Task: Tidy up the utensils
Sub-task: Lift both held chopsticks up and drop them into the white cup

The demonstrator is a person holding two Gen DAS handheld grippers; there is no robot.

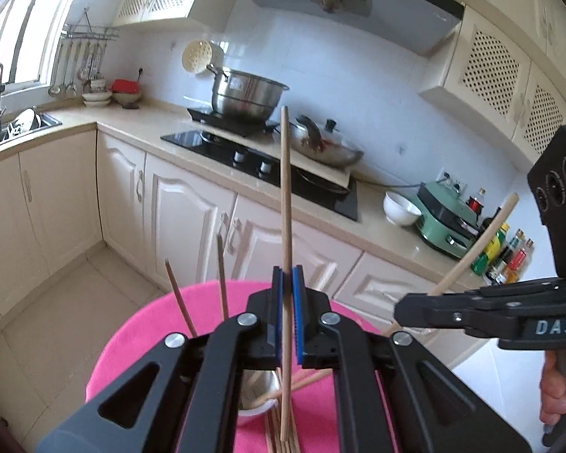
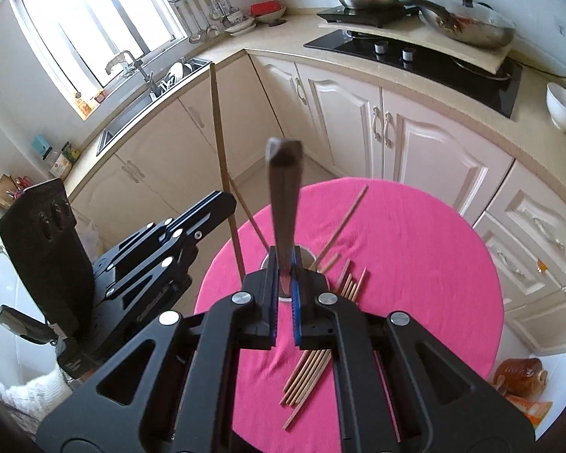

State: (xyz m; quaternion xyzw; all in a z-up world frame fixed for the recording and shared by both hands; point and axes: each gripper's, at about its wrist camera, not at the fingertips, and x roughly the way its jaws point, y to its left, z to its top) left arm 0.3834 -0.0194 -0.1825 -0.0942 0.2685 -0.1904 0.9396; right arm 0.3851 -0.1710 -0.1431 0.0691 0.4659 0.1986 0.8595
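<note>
Metal cup [image 1: 258,396] half hidden behind left hand-held gripper [image 1: 287,317]

Steel pot [image 1: 247,96] on induction plate, lidded wok [image 1: 326,143] right of it on the board over the black hob [image 1: 268,168]. White bowl [image 1: 399,208] and green appliance [image 1: 447,222] further right. Sink [image 2: 147,111] under window.

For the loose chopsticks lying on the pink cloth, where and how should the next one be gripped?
Take an outer chopstick of the pile near mid-length, from above, jaws across its width. They lie flat and side by side on the pink cloth, so only the top and outer edge seem free.
</note>
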